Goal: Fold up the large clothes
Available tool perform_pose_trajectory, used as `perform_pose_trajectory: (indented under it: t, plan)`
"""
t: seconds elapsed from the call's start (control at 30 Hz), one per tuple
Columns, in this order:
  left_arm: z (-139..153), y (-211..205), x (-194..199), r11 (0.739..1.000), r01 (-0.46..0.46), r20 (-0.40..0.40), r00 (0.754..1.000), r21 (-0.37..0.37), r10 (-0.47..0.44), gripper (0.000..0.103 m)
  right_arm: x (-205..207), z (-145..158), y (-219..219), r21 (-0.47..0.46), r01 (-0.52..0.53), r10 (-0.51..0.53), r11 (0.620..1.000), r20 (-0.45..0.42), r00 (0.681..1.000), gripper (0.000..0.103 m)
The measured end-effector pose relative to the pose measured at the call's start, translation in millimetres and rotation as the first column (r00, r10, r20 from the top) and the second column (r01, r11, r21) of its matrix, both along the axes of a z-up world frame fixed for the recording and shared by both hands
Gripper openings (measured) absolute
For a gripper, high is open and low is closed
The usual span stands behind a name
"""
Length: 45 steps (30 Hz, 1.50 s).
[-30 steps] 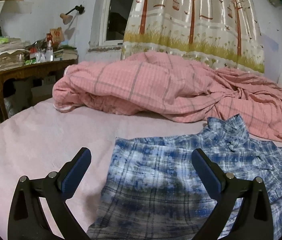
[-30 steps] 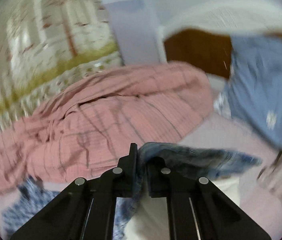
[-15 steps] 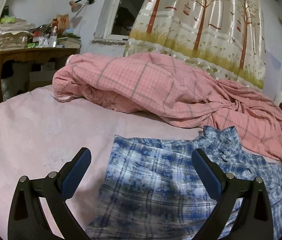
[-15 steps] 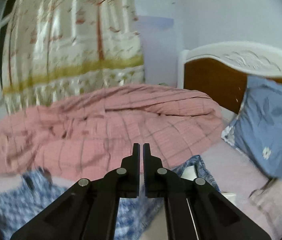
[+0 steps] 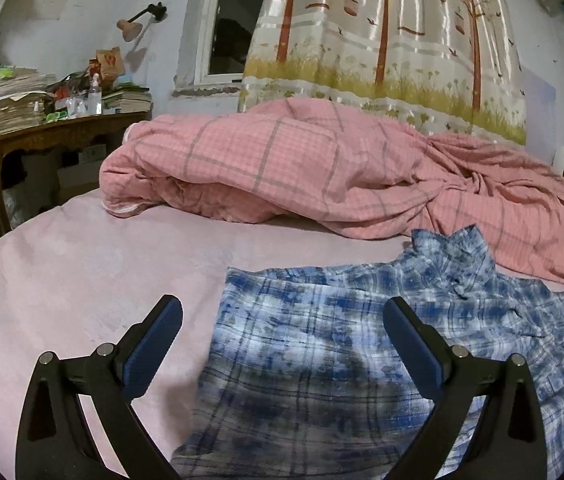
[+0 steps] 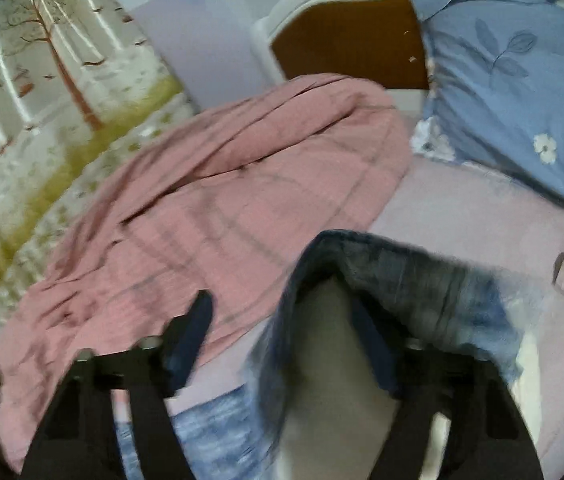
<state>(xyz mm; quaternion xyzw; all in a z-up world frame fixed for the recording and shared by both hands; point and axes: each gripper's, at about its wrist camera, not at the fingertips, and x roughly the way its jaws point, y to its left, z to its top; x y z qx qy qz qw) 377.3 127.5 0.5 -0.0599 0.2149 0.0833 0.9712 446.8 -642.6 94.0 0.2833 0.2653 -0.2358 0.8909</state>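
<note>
In front of the pink quilt (image 5: 322,176), the shirt (image 5: 362,340) lies spread on the pink sheet (image 5: 82,272), its collar on the side near the quilt. The left gripper (image 5: 282,336) hovers over the shirt with its fingers spread wide and nothing between them. Its right finger (image 5: 414,344) is above the cloth, and its left finger (image 5: 154,340) is above the bare sheet, just beside the shirt's edge.

The right gripper (image 6: 302,332) has just been opening its jaws, and they now stand apart. A dark fold of the shirt (image 6: 382,264) drapes over the right finger and hides it, so I cannot tell if the cloth is only resting there. The left finger (image 6: 194,332) is free, in front of the quilt (image 6: 222,200).

The right view is blurred, and the bottom edge of both views cuts the shirt off. The pillow (image 6: 514,80) leans on the headboard (image 6: 342,40), beside the quilt.

The shirt is blue and white plaid, with washed patches and many wrinkles near the collar.
</note>
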Motion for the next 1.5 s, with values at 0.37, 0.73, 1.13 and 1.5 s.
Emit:
perform_pose_trajectory:
  t: [0.37, 0.73, 1.13, 1.5]
  plan:
    - [10, -13, -9, 0.999, 0.009, 0.056, 0.998, 0.041, -0.011, 0.1, -13, 54, 78, -0.355, -0.095, 0.142, 0.93, 0.108, 0.984, 0.003]
    - [20, 7, -10, 0.994, 0.03, 0.053, 0.998, -0.109, -0.024, 0.095, -28, 59, 315, -0.382, -0.343, 0.427, 0.858, 0.16, 0.89, 0.003]
    - [21, 6, -10, 0.996, 0.016, 0.029, 0.999, -0.088, -0.014, 0.095, 0, -135, 492, -0.042, -0.669, 0.658, 0.742, -0.148, 0.739, 0.007]
    - [32, -33, -20, 0.994, 0.11, 0.057, 0.992, 0.014, -0.11, 0.095, -57, -115, 425, 0.055, -0.661, 0.662, 0.749, -0.115, 0.741, 0.058]
